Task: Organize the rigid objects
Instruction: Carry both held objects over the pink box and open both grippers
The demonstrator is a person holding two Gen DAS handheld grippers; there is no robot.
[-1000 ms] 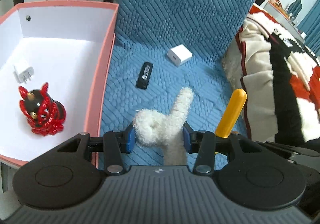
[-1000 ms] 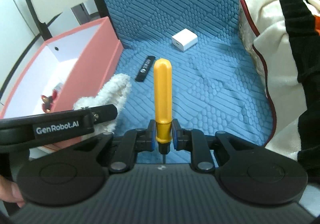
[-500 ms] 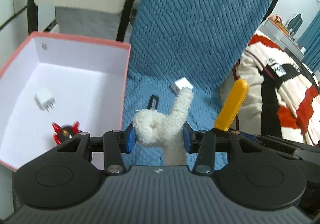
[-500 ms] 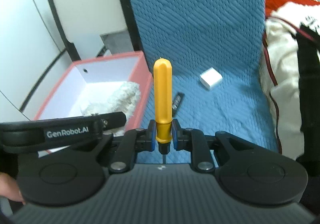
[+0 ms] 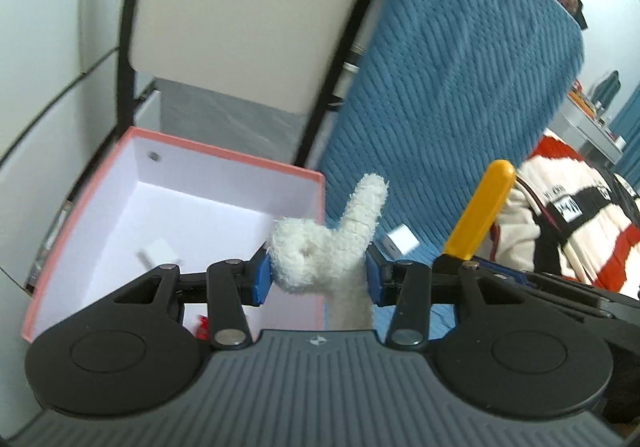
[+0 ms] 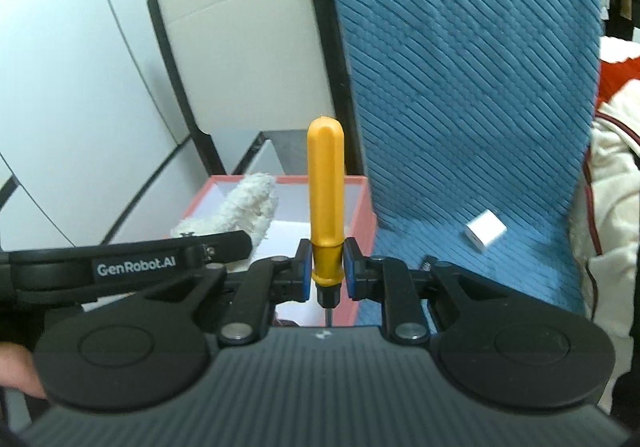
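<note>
Currently, the left gripper [image 5: 318,274] is clamped on a white plush toy [image 5: 326,243]; both blue pads [image 5: 262,278] press its fuzzy body, and one limb of the toy points upward past the fingertips. The toy is held above the near right corner of the pink box [image 5: 224,161], whose white interior holds a small white plug adapter [image 5: 160,252]. A red item at the box floor is mostly hidden behind the gripper body.

The right gripper [image 6: 326,274] is closed on a yellow screwdriver [image 6: 325,203], gripping the lower end of the handle, which stands upright. In the right wrist view the handle overlaps the pink box [image 6: 362,215], which sits at the left edge of the blue quilted cover [image 6: 460,87]. A white charger cube [image 6: 485,235] lies on the cover's seat, well apart from the box. A striped garment [image 5: 560,215] lies to the right.
</note>
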